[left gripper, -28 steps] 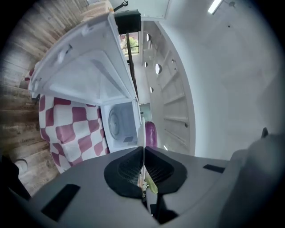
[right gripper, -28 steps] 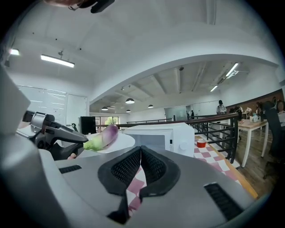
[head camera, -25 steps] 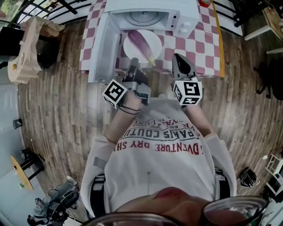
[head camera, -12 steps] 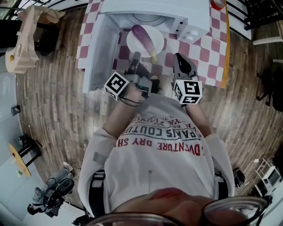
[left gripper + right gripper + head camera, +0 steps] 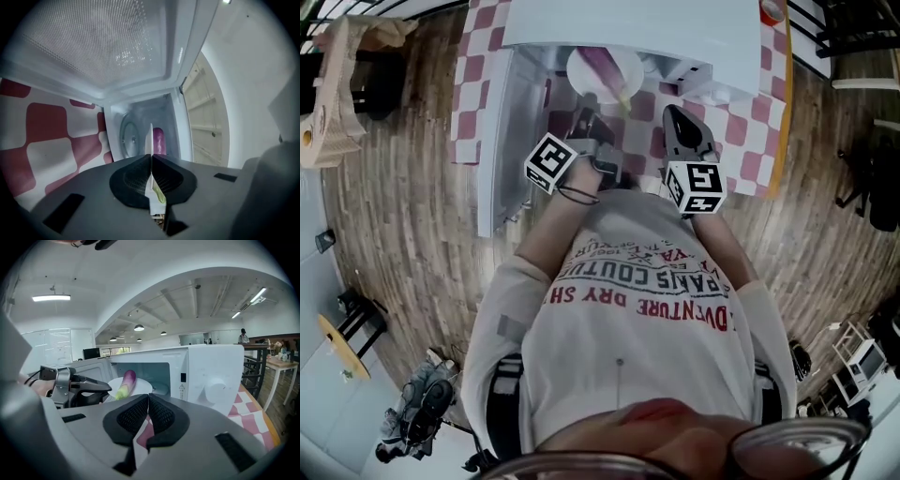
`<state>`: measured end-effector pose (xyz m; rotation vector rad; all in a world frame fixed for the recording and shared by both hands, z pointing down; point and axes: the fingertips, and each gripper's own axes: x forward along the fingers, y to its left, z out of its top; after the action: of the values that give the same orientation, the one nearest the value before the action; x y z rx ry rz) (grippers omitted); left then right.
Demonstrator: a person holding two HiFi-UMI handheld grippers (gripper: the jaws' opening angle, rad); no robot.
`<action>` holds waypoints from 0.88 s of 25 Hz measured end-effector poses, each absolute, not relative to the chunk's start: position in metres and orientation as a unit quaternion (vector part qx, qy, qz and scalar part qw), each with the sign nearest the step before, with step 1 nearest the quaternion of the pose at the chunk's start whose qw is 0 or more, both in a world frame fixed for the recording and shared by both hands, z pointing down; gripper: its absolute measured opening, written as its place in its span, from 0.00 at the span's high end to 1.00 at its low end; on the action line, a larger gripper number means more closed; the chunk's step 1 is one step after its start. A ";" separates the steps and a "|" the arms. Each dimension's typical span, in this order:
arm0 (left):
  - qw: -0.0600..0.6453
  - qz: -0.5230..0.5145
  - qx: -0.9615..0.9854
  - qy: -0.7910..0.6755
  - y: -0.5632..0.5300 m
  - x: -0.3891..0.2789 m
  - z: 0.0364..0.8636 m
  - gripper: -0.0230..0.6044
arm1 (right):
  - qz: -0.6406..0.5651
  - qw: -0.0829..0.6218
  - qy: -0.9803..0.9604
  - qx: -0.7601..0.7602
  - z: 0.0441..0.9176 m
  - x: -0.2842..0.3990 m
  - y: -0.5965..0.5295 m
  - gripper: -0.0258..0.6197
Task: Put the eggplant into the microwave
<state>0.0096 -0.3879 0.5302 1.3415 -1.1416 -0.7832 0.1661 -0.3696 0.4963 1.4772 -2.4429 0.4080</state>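
A purple eggplant with a green stem end lies on a white plate. My left gripper is shut on the plate's near rim and holds it at the mouth of the white microwave, whose door swings open to the left. In the left gripper view the plate rim runs edge-on between the pads, with the eggplant beyond and the turntable inside. My right gripper hangs shut and empty to the right; its view shows the eggplant on the plate.
The microwave stands on a table with a red-and-white chequered cloth. An orange-lidded item sits at the far right. A wooden rack stands on the plank floor to the left, dark chairs to the right. A person stands far off.
Both grippers moved forward toward the microwave. The plate with the eggplant went from in front of the opening to its mouth, its far edge now under the microwave's top.
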 end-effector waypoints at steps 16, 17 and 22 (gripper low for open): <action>0.591 -0.307 0.554 -0.500 -0.465 0.008 0.593 0.91 | 0.137 0.147 -0.843 0.498 0.525 0.135 -0.432 0.92; 0.593 -0.306 0.553 -0.499 -0.468 0.009 0.595 0.91 | 0.137 0.148 -0.843 0.498 0.526 0.135 -0.433 0.92; 0.591 -0.298 0.555 -0.504 -0.485 0.006 0.601 0.91 | 0.136 0.154 -0.844 0.496 0.530 0.130 -0.439 0.92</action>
<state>0.0061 -0.4854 0.6011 1.2922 -1.1723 -0.6939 0.1301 -0.4391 0.5297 1.4216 -2.4188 0.3897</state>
